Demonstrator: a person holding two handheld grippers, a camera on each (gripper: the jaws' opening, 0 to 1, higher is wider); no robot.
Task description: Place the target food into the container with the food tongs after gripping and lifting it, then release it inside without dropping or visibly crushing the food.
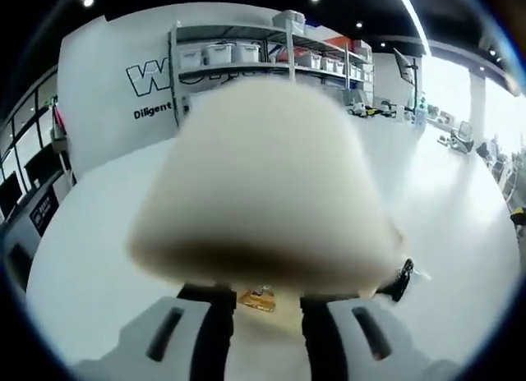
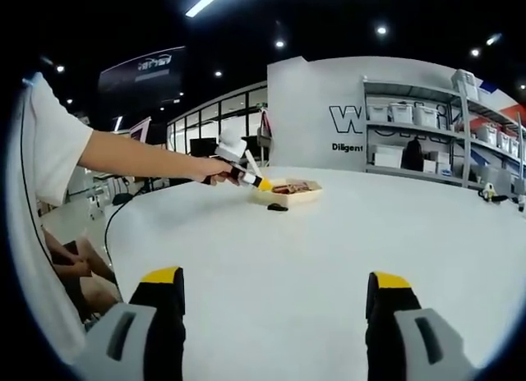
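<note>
A blurred cream-white object [image 1: 263,192] sits very close to the lens in the left gripper view. My left gripper [image 1: 267,297] is shut on its lower end, and what the object is I cannot tell. Below the jaws a bit of orange-brown food [image 1: 258,300] shows. In the right gripper view a person's arm [image 2: 140,158] holds the left gripper [image 2: 244,177] just left of a beige container [image 2: 294,192] with reddish food inside. My right gripper [image 2: 275,279] stands wide open, low over the white table [image 2: 329,241], holding nothing.
A small black object [image 2: 278,207] lies on the table in front of the container; it also shows as a black object [image 1: 402,280] in the left gripper view. Shelves with storage bins [image 2: 411,126] and a lettered wall stand beyond the table's far edge.
</note>
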